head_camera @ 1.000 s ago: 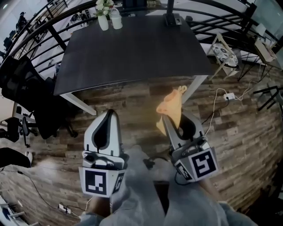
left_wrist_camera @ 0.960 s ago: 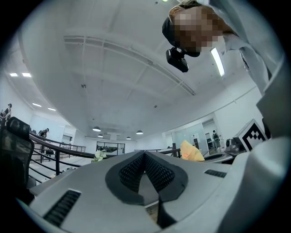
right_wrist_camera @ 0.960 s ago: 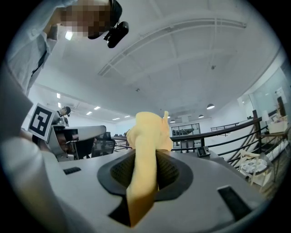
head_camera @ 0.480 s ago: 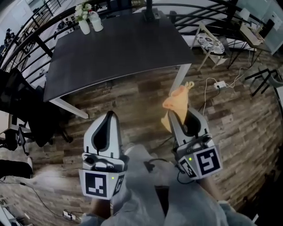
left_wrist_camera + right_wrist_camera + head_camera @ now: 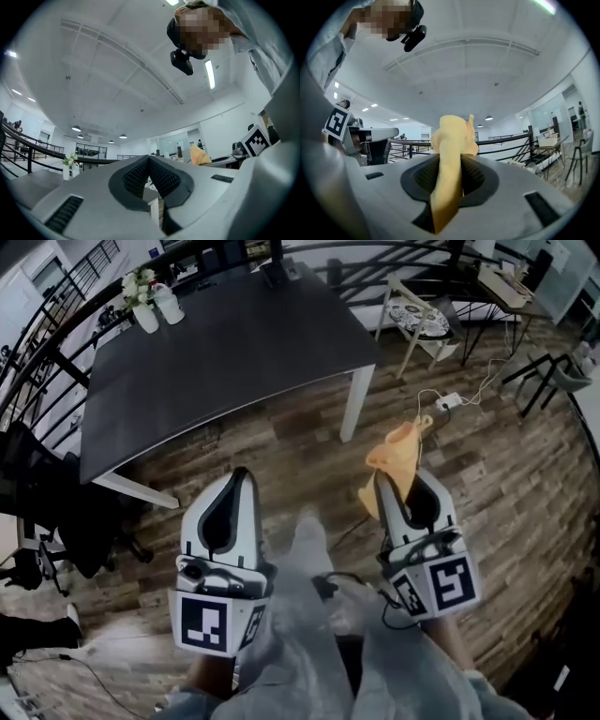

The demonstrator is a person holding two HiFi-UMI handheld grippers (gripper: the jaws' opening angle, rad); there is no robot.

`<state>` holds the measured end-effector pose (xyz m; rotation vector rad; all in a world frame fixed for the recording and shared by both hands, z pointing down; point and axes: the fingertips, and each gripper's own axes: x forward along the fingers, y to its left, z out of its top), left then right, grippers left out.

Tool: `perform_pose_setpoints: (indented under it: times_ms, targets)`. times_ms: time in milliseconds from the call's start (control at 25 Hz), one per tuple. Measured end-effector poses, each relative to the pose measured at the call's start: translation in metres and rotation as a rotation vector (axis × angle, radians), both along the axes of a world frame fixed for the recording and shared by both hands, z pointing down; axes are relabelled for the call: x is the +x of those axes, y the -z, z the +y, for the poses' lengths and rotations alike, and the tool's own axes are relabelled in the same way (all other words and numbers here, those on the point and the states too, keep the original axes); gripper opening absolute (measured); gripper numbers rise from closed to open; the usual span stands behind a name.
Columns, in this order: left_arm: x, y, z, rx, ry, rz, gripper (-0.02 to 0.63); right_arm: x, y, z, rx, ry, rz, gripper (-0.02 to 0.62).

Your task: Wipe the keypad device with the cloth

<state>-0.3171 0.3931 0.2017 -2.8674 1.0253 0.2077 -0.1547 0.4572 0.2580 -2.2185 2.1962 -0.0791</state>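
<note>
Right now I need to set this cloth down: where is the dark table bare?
The dark table is bare across its middle and near edge. Crowded only at the far left corner, by the flower vase and white bottle, and at the far edge, by the stand base.

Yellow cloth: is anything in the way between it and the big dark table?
Nothing visible. The cloth, shut in the right gripper, has only wood floor before the table. No keypad shows.
</note>
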Motion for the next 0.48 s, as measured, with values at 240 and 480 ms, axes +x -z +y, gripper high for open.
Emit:
perform_pose_setpoints:
  times_ms: [240,480]
  targets:
    - [0.046,0.004,-0.006,0.025,-0.111,0.011,0.006,0.04,-0.006,0.018,0.007,-0.124,-0.015,0.103]
    - [0.088,0.0,-0.017,0.031,-0.174,0.02,0.006,0.077,-0.01,0.019,0.0,-0.195,-0.01,0.103]
